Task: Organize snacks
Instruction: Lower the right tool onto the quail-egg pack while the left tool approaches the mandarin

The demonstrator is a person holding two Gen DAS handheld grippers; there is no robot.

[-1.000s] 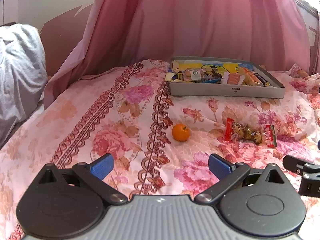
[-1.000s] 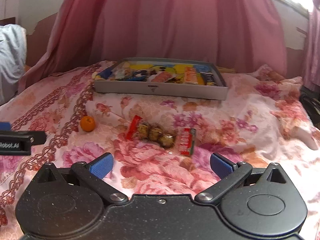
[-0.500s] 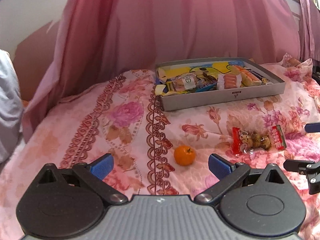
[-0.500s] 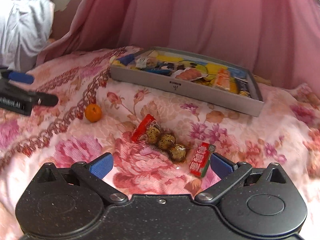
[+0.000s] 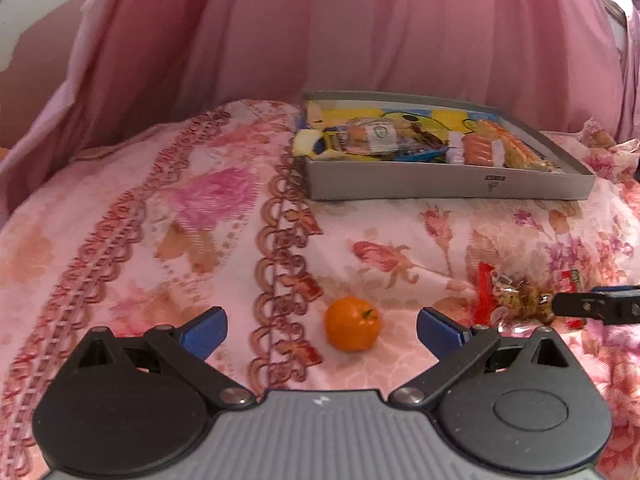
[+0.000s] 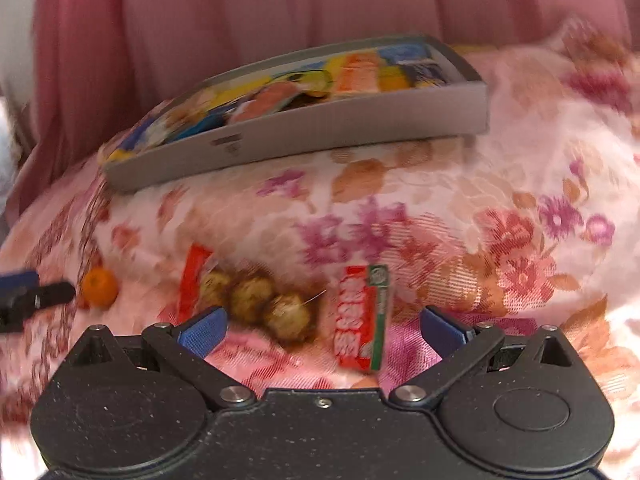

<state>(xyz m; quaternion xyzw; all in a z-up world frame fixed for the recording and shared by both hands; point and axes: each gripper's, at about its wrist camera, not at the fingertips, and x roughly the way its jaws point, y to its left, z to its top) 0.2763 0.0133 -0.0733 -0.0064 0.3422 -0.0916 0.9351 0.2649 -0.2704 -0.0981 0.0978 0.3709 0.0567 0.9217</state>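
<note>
Looking at what's left out on the flowered bedspread [image 5: 168, 216], two things can be seen still loose: a small orange [image 5: 352, 328] and a clear packet of brown balls with red ends [image 6: 256, 304], both lying in front of the grey tray [image 5: 440, 184] where the other snacks are already piled. The left gripper [image 5: 320, 330] is held low with its blue fingers spread wide, and the orange sits right between them but isn't touched yet. The right gripper [image 6: 322, 330] is spread wide too, with the packet lying just ahead of its fingers, nothing pinched. The orange is probably light but round and a bit slick, so it should be taken across its middle, with gentle pressure so the peel isn't bruised and it doesn't roll away on the soft bedding. The packet looks crinkly and floppy, so a squeeze on the balls could squash them; it would likely be better caught over the lumpy middle, or else by one flat red end. The right view is blurred, so finer detail can't be told.
</note>
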